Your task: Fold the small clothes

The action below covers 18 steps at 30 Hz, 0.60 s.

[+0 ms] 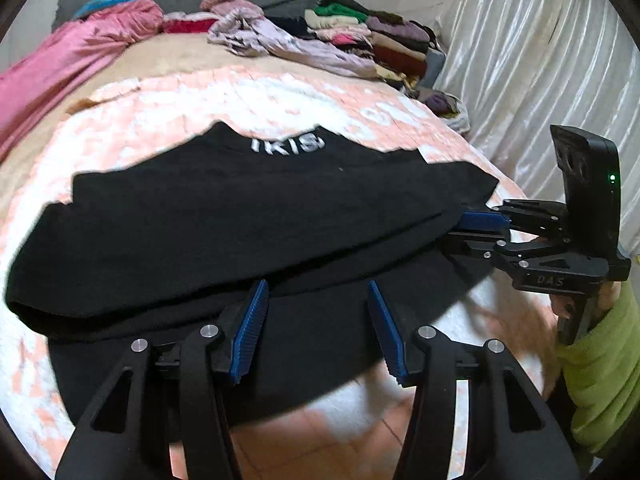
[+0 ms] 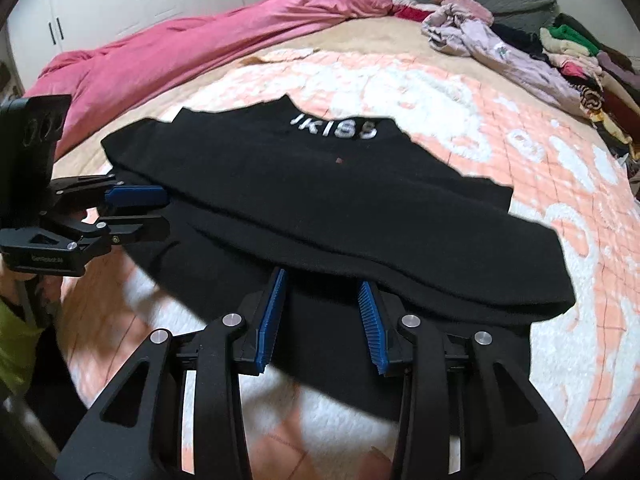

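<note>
While the bed (image 1: 48, 184) carries everything, the working ground is its peach-and-white quilt (image 2: 480, 120), with a pink duvet (image 2: 180, 52) bunched along the far-left side and a stack of folded clothes (image 1: 380, 36) at the far-right corner. A crumpled lilac garment (image 2: 500, 48) waits near that stack.

Black top (image 2: 320, 192): lies flat across the near part of the quilt, white lettering at its far edge. One layer is already doubled over; a lower layer sticks out toward the near edge of the bed.

Left gripper (image 1: 318, 328): jaws part-open, blue pads either side of the near hem, not pressing on cloth as far as the left view shows. From the right view its pads appear close together at the top's left edge; whether cloth is pinched there cannot be told.

Right gripper (image 2: 322, 322): jaws narrower, also straddling the near hem; no firm pinch visible. A green sleeve (image 1: 600, 360) shows behind it.

Judgement: the next fold is being set up at the near hem. To do it well, bite both layers squarely at matching points, close fully before lifting, raise both ends level, carry the hem toward the lettering, and lay it down without dragging the underlayer.
</note>
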{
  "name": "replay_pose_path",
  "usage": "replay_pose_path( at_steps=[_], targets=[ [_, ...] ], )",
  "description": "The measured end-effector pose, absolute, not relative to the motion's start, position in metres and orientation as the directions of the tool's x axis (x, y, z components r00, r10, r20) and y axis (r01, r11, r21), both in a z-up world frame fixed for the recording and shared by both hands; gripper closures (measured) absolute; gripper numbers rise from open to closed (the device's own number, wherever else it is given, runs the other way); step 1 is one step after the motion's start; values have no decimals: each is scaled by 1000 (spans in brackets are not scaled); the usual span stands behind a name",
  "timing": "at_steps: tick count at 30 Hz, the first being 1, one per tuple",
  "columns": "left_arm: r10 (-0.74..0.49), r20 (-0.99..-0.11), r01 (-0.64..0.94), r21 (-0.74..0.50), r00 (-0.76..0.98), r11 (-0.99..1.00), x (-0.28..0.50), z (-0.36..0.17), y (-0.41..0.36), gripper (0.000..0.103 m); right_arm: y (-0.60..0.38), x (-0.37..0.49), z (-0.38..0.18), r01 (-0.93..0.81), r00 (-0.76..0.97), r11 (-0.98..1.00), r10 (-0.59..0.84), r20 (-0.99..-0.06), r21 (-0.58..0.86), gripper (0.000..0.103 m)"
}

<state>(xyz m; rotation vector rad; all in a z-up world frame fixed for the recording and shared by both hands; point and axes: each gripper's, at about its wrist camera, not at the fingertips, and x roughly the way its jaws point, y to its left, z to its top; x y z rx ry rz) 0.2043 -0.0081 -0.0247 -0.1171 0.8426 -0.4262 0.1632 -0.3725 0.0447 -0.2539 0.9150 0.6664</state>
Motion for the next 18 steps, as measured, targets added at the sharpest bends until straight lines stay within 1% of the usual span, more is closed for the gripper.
replay_pose_path(
  at_steps=[2,6,8,12,15,18],
  targets=[
    [-396,-690,308,-255,606,916,205,-20,-4,53,-373,168,48,-618,451,784,418,-788,61,74],
    [-417,-674,321,-271,610,908,199,-10,-2,51,-373,186,50,-595,472,800,420,-775,71,74],
    [-463,-665,373,-285,586,883,194,-3,-8,49,-372,198,50,-581,477,810,421,-771,82,74],
    [-573,-619,476,-338,537,812,183,5,-22,48,-374,217,51,-552,481,823,445,-756,134,74],
    [-564,-643,506,-301,518,808,184,-3,-37,47,-380,227,54,-529,485,832,457,-746,166,74],
    [-529,-684,484,-284,503,827,197,-18,-43,47,-388,236,56,-501,501,847,451,-739,177,72]
  ],
)
